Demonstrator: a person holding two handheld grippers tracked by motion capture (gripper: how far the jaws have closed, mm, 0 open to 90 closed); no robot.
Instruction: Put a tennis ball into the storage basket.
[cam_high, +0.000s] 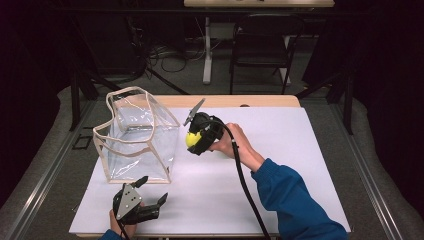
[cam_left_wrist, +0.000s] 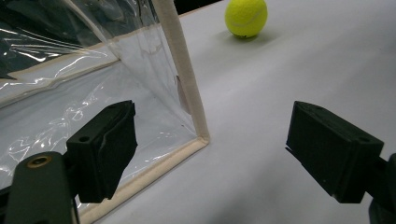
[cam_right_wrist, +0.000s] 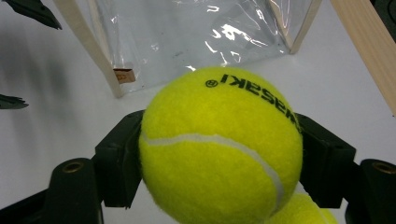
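Gripper work first: the right gripper (cam_high: 191, 137) has its jaws clamped on a yellow tennis ball (cam_right_wrist: 219, 147), one pad on each side, and holds it just above the counter (cam_high: 280, 150) near the middle, beside the right wall of the clear bag (cam_high: 137, 135). That bag, see-through plastic with cream trim, stands upright toward the far left corner of the counter with its mouth open at the top. The left gripper (cam_high: 152, 192) rests low near the front edge, just in front of the bag's near corner, jaws spread wide with nothing between them. Its own view shows a tennis ball (cam_left_wrist: 246, 17) farther off on the white surface; the right gripper view shows a sliver of second ball (cam_right_wrist: 303, 210) below the held one.

My reading: the ball is picked up and the carry to the bag is in hand. Next, the ball must rise above the trim, cross over the mouth, then be let go; the left gripper could steady the soft wall.
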